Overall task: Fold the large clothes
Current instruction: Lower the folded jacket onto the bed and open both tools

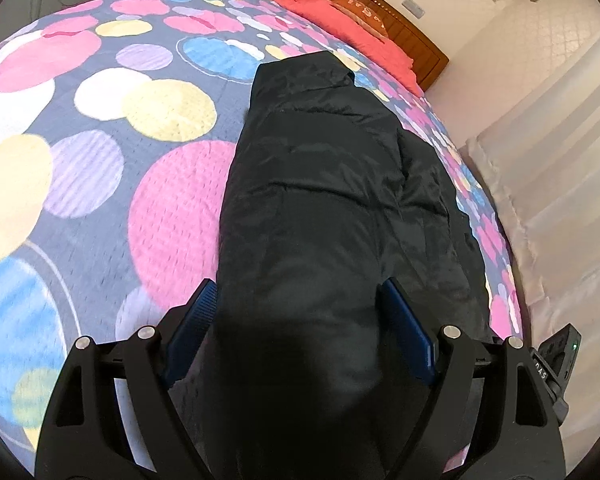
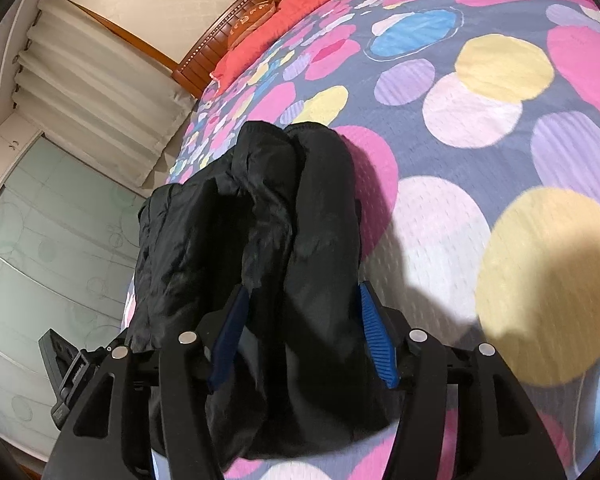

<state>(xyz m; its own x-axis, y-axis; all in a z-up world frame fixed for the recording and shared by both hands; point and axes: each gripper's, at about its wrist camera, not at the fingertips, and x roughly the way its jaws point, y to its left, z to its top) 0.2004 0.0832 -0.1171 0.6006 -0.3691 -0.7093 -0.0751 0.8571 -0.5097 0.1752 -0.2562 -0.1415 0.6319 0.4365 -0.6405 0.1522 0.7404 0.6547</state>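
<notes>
A black puffy jacket [image 1: 328, 184] lies lengthwise on a bed with a spotted quilt [image 1: 100, 140], folded into a long narrow strip. My left gripper [image 1: 296, 292] is open, its blue fingers [image 1: 198, 312] standing either side of the jacket's near end. In the right wrist view the same jacket [image 2: 260, 216] looks bunched and partly lifted. My right gripper [image 2: 300, 296] is open too, its blue fingers [image 2: 374, 336] straddling a thick fold of the jacket. Fabric fills both jaws; I cannot tell whether the pads press on it.
An orange-red pillow [image 1: 348, 28] lies at the wooden headboard [image 1: 412, 32]. The bed's edge runs along the jacket's side, with white curtains [image 2: 100, 88] and a pale tiled floor [image 2: 40, 260] beyond. The other gripper's body [image 1: 556, 360] shows at the frame edge.
</notes>
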